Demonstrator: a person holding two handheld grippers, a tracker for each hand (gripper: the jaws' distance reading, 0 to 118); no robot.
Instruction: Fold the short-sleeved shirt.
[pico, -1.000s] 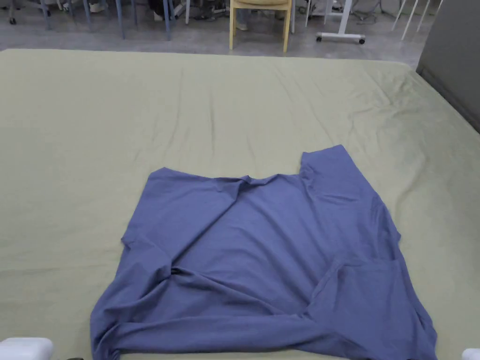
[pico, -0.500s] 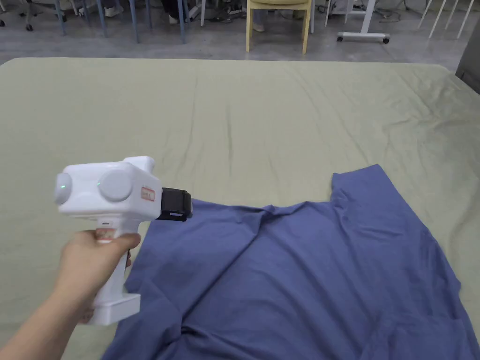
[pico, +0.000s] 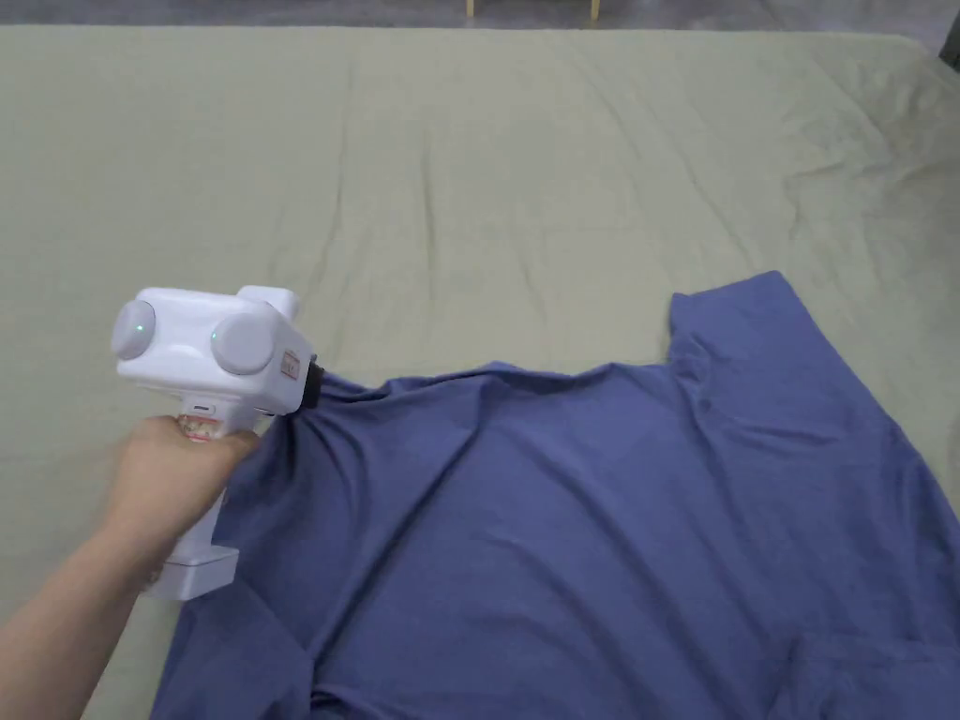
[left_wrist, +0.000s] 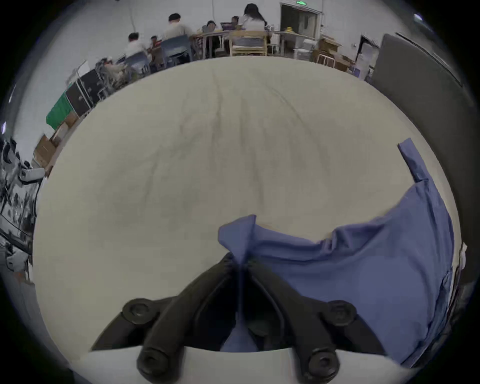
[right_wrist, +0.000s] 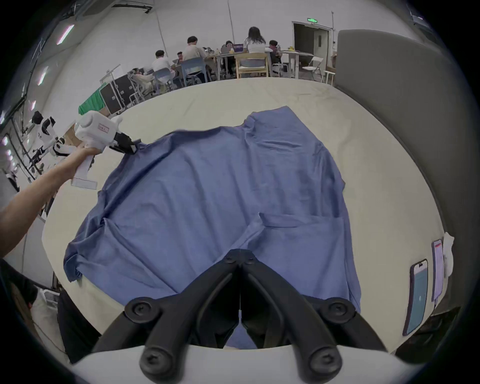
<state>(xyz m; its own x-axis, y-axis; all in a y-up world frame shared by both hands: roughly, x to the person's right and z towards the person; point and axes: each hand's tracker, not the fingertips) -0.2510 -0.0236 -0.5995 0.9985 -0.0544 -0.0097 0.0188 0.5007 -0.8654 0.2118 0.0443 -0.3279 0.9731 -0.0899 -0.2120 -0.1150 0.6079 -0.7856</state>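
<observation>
A blue short-sleeved shirt (pico: 581, 525) lies spread and wrinkled on the pale green sheet (pico: 469, 187). One sleeve (pico: 750, 319) points toward the far side. My left gripper (pico: 314, 384) is at the shirt's far left corner, held in a hand. In the left gripper view its jaws (left_wrist: 240, 257) are shut on a pinch of the blue cloth (left_wrist: 350, 259), which sticks out past the tips. The right gripper view shows the left gripper (right_wrist: 132, 148) biting that corner. My right gripper (right_wrist: 240, 256) is shut above the shirt's near part (right_wrist: 207, 194), with no cloth visible at its tips.
Two phones (right_wrist: 418, 298) lie at the table's right edge. A grey panel (right_wrist: 402, 104) stands along the right side. Beyond the far edge are a wooden chair (right_wrist: 252, 65), other chairs and several seated people. Wide bare sheet stretches left of and beyond the shirt.
The left gripper came into view, reached the shirt's far left corner and closed on it. The corner is now pulled up and leftward. The head camera tilted down.
</observation>
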